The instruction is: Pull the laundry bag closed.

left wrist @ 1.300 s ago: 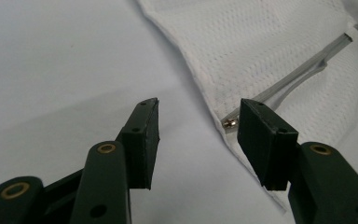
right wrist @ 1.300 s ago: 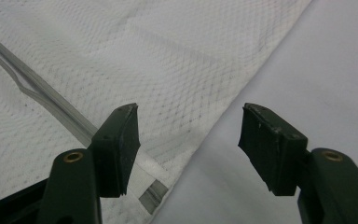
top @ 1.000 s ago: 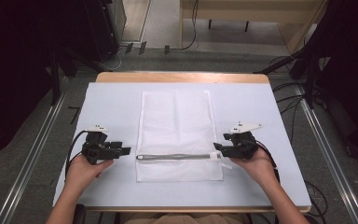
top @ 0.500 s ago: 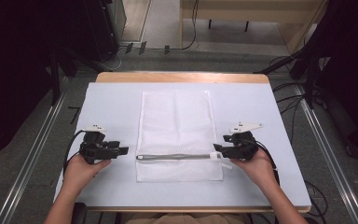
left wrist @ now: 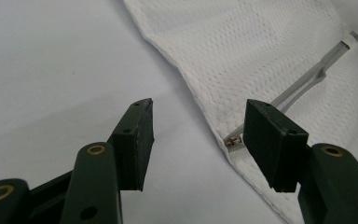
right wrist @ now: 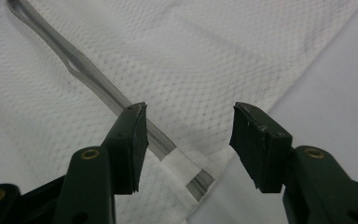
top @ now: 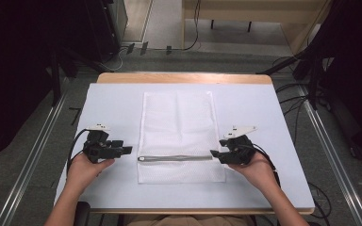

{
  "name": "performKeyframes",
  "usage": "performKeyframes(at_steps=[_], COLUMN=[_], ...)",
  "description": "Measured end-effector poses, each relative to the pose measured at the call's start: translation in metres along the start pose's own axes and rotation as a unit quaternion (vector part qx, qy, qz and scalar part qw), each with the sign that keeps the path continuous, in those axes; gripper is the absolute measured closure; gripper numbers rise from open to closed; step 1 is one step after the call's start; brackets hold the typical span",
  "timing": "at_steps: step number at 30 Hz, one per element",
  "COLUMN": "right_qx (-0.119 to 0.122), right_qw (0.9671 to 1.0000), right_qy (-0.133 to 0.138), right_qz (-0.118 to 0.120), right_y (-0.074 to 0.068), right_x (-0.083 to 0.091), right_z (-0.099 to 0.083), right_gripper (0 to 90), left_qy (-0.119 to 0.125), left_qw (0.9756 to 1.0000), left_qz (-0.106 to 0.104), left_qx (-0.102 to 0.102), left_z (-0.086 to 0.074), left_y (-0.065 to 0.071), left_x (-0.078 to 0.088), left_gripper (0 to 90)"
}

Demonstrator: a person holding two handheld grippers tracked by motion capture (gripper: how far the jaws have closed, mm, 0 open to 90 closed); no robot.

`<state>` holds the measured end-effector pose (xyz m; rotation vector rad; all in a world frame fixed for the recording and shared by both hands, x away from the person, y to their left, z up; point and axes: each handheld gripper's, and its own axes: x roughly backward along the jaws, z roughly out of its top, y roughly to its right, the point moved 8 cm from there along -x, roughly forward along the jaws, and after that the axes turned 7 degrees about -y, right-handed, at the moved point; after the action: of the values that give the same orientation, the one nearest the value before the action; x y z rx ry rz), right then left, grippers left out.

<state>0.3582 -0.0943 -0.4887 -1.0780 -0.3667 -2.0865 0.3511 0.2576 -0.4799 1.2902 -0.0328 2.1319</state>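
Both hands have stayed almost where they were a moment ago, one at each end of the grey zipper (top: 175,158) on the flat white mesh bag (top: 179,127), which lies in the middle of the pale blue table top (top: 118,101). Left gripper (top: 125,150) is wide open and holds nothing, its tips just beside the bag's left edge, while the right gripper (top: 216,155) is wide open too, over the zipper's right end. Up close, the left gripper view shows the small metal zipper pull (left wrist: 233,141) and the right gripper view shows a white fabric tab (right wrist: 182,167).
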Motion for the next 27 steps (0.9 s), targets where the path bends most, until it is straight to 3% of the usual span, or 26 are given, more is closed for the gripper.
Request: performKeyframes(at_steps=[13,27], right_qx=[-0.004,0.025], right_qw=[0.9992,0.9978], right_qy=[-0.02,-0.024], right_qz=[0.034,0.056], right_y=[-0.029,-0.056], right_x=[-0.012,-0.029], right_z=[0.018,0.048], right_gripper=[47.1,47.5], left_qy=[-0.007,-0.006], left_qw=[1.0,1.0], left_qz=[-0.005,-0.007], left_qx=[-0.004,-0.001], left_z=[0.0,-0.001], left_y=[0.0,-0.002], left_x=[0.0,-0.001], left_gripper=[42.6,41.2])
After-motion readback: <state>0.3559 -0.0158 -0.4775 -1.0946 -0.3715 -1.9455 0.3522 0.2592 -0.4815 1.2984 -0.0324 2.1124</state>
